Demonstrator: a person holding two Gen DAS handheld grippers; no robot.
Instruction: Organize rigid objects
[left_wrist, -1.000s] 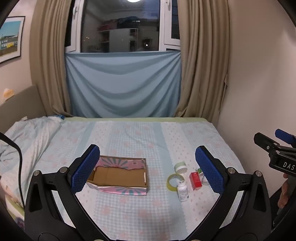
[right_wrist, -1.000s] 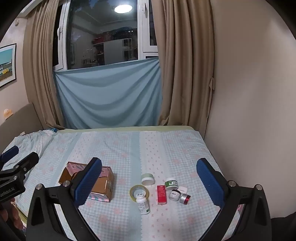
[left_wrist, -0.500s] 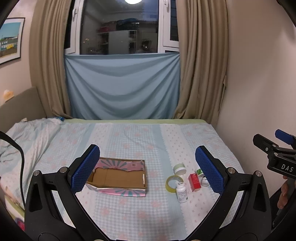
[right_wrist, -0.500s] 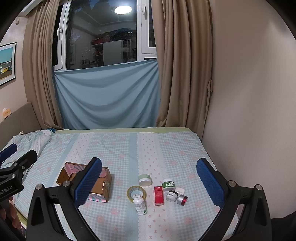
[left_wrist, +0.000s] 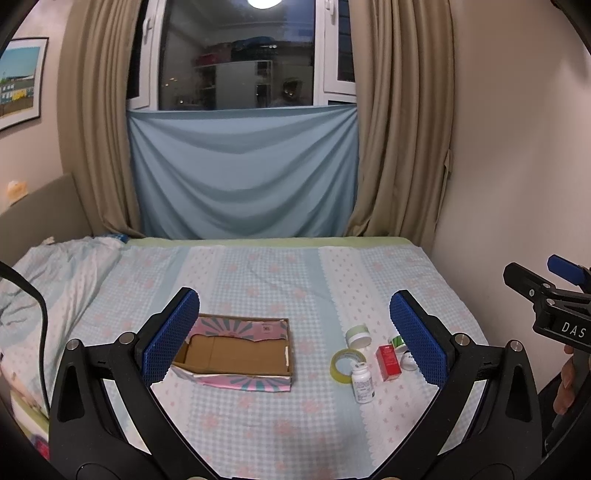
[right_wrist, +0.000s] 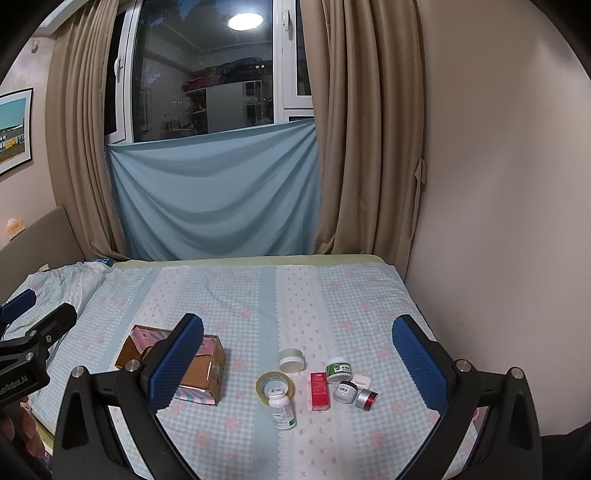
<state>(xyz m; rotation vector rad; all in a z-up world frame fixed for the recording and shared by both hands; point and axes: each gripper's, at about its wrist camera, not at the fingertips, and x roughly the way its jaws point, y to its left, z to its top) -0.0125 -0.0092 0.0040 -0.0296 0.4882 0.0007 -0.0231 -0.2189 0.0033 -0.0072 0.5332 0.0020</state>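
Note:
An open cardboard box (left_wrist: 236, 350) with pink patterned sides lies on the bed; it also shows in the right wrist view (right_wrist: 199, 365). To its right lie a tape roll (right_wrist: 275, 386), a white pill bottle (right_wrist: 282, 408), a red box (right_wrist: 319, 391), a pale green jar (right_wrist: 291, 360), a green-labelled jar (right_wrist: 338, 369) and small tins (right_wrist: 365, 398). The same cluster shows in the left wrist view: tape roll (left_wrist: 347, 365), bottle (left_wrist: 362, 382), red box (left_wrist: 388, 362). My left gripper (left_wrist: 293, 339) and right gripper (right_wrist: 297, 363) are open and empty, held above the bed short of the objects.
The bed (left_wrist: 258, 273) has a blue checked sheet with a rumpled quilt (left_wrist: 48, 269) at the left. A wall (right_wrist: 498, 221) runs along the bed's right edge. Curtains and a window stand behind.
Both views have tilted up and drawn back slightly, so the objects sit lower and smaller in frame. Nothing on the bed has moved.

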